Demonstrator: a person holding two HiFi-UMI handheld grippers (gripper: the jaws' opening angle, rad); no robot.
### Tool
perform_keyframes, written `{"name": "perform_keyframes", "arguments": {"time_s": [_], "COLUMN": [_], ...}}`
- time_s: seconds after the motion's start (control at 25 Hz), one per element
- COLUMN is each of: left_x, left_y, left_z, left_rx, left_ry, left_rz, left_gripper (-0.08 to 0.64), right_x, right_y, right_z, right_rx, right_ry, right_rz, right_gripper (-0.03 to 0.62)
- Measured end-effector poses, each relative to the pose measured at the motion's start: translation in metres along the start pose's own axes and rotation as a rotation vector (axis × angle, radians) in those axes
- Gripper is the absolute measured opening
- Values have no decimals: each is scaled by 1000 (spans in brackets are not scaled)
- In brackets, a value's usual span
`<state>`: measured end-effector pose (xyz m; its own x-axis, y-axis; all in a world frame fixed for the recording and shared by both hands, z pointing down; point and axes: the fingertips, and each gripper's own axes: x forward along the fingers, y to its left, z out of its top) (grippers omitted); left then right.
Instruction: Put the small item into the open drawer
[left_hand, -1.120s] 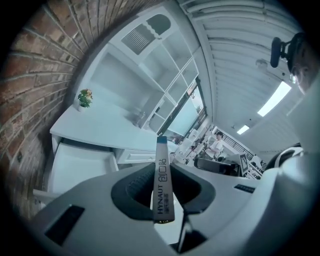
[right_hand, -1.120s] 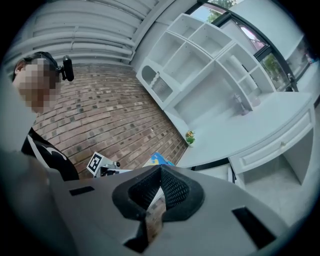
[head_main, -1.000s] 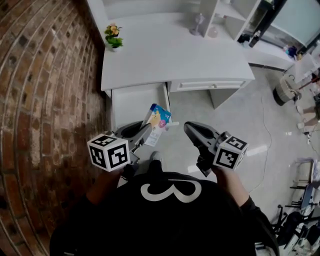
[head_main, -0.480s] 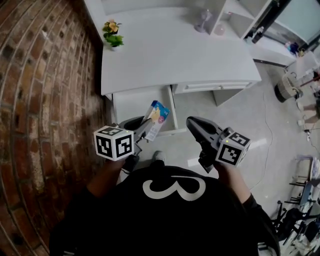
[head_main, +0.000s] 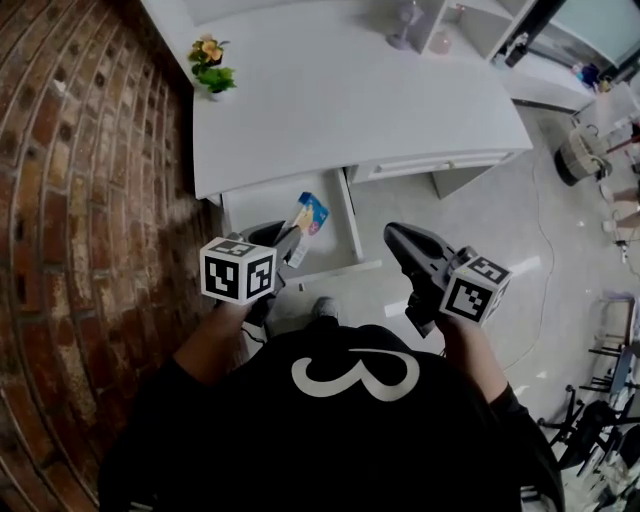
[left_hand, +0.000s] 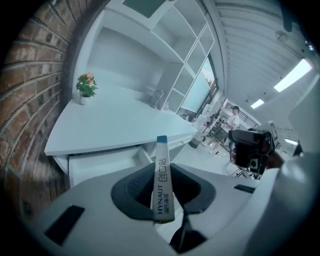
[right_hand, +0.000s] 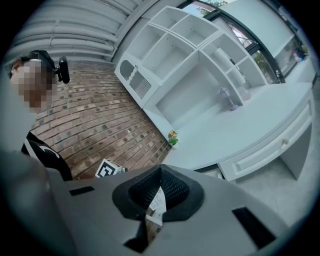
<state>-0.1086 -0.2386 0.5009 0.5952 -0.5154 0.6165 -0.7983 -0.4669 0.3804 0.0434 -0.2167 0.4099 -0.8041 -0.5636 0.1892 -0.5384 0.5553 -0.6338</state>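
Note:
A small flat packet (head_main: 309, 214), blue and yellow with pink print, sticks out of my left gripper (head_main: 290, 238), which is shut on it. It hangs over the open white drawer (head_main: 258, 205) under the left end of the desk (head_main: 340, 100). In the left gripper view the packet (left_hand: 161, 165) stands edge-on between the dark pads (left_hand: 135, 192), pointing at the drawer (left_hand: 100, 162) just below. My right gripper (head_main: 396, 238) hovers over the floor to the right of the drawer, jaws closed to a point (right_hand: 160, 170) with nothing carried.
A brick wall (head_main: 90, 200) runs close along the drawer's left side. A small potted flower (head_main: 210, 72) stands on the desk's far left corner. A closed drawer (head_main: 430, 163) sits under the desk to the right. White shelving (right_hand: 190, 60) rises behind the desk.
My left gripper has carried the packet forward and down, from the drawer's right front edge to over its inside. The right gripper has drifted forward a little, still shut.

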Motion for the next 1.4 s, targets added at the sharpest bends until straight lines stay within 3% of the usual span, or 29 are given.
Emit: {"name": "perform_keyframes", "arguments": {"time_s": [0.4, 0.64, 0.92, 1.4], "left_x": [63, 87, 118, 154], "left_y": [60, 86, 101, 129], "left_z": [-32, -53, -67, -92], "left_rx": [73, 98, 193, 328], "left_ry": [144, 224, 318, 408], "left_rz": [120, 137, 125, 141], "left_gripper": [87, 87, 87, 89], "right_x": [18, 24, 21, 19], "right_y": [-25, -37, -50, -78], "right_z": [1, 2, 1, -7], "right_rx": [40, 50, 61, 115], "right_ry": [20, 21, 45, 48], "right_rz": [-13, -23, -48, -102], "right_gripper": [11, 11, 11, 11]}}
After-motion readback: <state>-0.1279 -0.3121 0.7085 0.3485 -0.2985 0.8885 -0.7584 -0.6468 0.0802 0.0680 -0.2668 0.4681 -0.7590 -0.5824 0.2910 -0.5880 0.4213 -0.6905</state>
